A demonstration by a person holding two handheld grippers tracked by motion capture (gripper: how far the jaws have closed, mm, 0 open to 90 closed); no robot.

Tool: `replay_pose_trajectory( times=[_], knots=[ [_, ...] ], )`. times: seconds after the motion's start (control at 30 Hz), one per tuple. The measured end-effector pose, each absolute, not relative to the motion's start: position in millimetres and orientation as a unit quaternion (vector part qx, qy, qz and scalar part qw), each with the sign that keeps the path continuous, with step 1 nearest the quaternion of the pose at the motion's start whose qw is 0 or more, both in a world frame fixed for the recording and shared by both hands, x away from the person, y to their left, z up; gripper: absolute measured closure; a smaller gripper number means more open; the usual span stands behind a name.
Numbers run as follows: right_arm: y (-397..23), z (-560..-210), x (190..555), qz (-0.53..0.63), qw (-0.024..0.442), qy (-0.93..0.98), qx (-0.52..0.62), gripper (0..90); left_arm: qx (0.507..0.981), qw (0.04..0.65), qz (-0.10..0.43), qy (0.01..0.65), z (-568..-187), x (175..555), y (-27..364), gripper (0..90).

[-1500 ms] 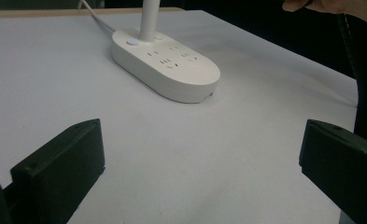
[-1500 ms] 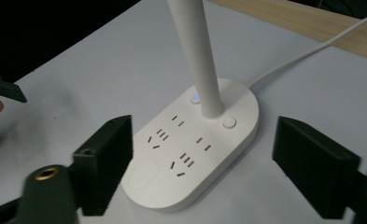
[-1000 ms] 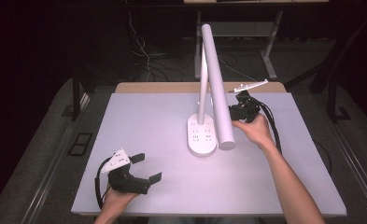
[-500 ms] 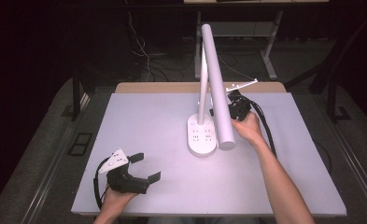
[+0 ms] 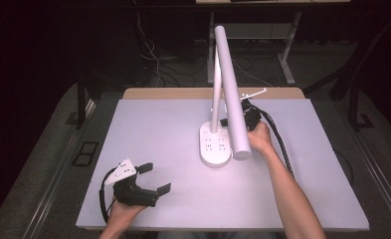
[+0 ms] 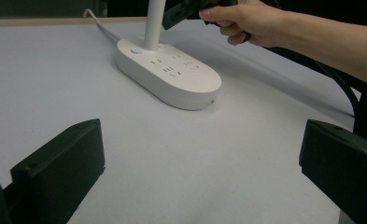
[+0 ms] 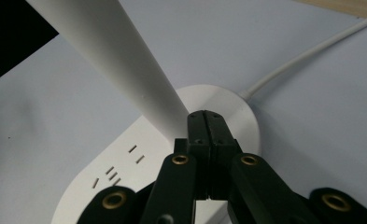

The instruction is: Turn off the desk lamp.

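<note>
In the high view, a white desk lamp (image 5: 217, 144) with sockets in its base is seen at the centre of the grey surface (image 5: 173, 129). The right gripper (image 5: 247, 117) is held just right of the lamp's stem, and the left gripper (image 5: 153, 179) is held at the lower left with its jaws apart.

In the left gripper view, the lamp base (image 6: 169, 74) is seen at upper centre, well beyond the wide-open jaws; the right hand (image 6: 246, 21) is seen at the top.

In the right gripper view, the jaws are seen pressed together, their tips touching or just short of the lamp's stem (image 7: 120, 60), above the base.
</note>
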State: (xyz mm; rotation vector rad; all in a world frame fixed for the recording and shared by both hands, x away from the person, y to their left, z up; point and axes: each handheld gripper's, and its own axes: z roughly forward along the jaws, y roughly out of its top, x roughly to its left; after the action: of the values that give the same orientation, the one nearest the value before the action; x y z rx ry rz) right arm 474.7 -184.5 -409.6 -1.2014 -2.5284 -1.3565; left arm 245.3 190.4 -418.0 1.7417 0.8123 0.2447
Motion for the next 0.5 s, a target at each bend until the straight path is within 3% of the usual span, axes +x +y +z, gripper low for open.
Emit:
replay_pose_trajectory(
  times=[0.5],
  knots=[
    [-177,-427,478,-0.414,0.022,-0.824,-0.386,90.0,0.743,0.564,0.102,0.345,-419,245,190,0.0]
  ],
)
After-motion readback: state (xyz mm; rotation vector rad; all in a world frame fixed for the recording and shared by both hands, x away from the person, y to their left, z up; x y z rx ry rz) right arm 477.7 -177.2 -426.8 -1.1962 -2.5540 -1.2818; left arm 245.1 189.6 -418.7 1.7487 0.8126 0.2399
